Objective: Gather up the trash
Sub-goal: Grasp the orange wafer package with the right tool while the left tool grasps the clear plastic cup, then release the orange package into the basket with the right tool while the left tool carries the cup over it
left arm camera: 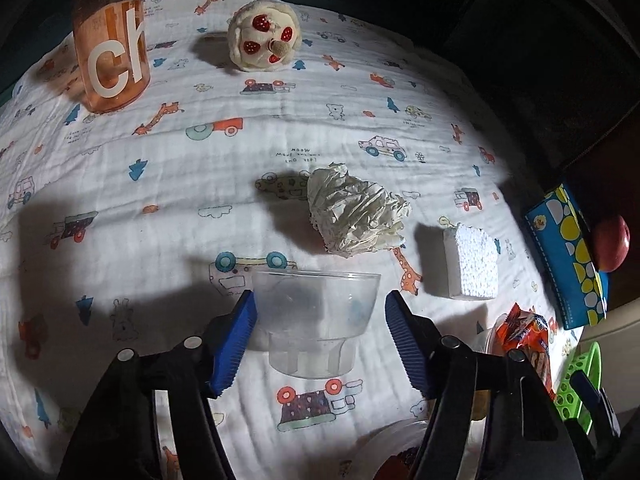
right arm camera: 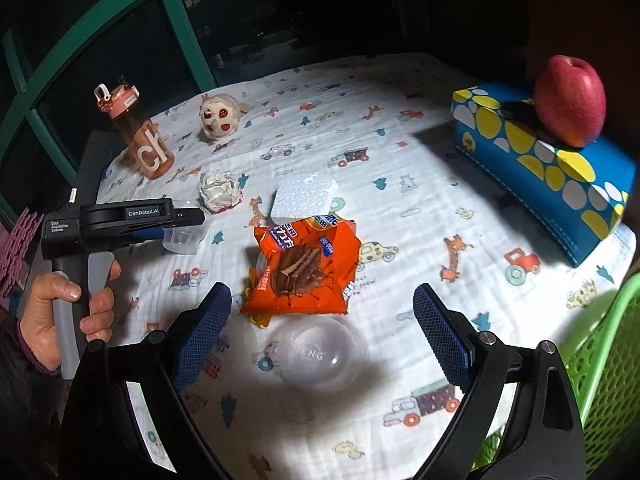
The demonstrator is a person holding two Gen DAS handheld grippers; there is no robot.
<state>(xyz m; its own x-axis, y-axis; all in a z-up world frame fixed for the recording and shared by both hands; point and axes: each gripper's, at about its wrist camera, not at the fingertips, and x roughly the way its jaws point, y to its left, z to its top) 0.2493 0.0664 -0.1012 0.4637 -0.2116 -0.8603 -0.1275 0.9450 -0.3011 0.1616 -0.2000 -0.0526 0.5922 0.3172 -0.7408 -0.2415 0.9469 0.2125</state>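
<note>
A clear plastic cup (left arm camera: 316, 320) stands between the blue pads of my left gripper (left arm camera: 320, 312). The left pad touches the cup's side and the right pad sits a little apart from it. The right wrist view shows that gripper (right arm camera: 192, 224) from the side, cup (right arm camera: 186, 236) at its tips. My right gripper (right arm camera: 322, 340) is open above a clear dome lid (right arm camera: 320, 354), just short of an orange snack wrapper (right arm camera: 304, 268). Crumpled paper (left arm camera: 356, 212) and a white foam block (left arm camera: 472, 264) lie farther out on the printed cloth (left arm camera: 160, 200).
A green perforated basket (right arm camera: 600, 360) stands at the right edge. A blue tissue box (right arm camera: 540, 160) carries a red apple (right arm camera: 570, 100). An orange bottle (left arm camera: 110, 40) and a plush toy (left arm camera: 262, 38) sit at the far side. A person's hand (right arm camera: 60, 312) grips the left handle.
</note>
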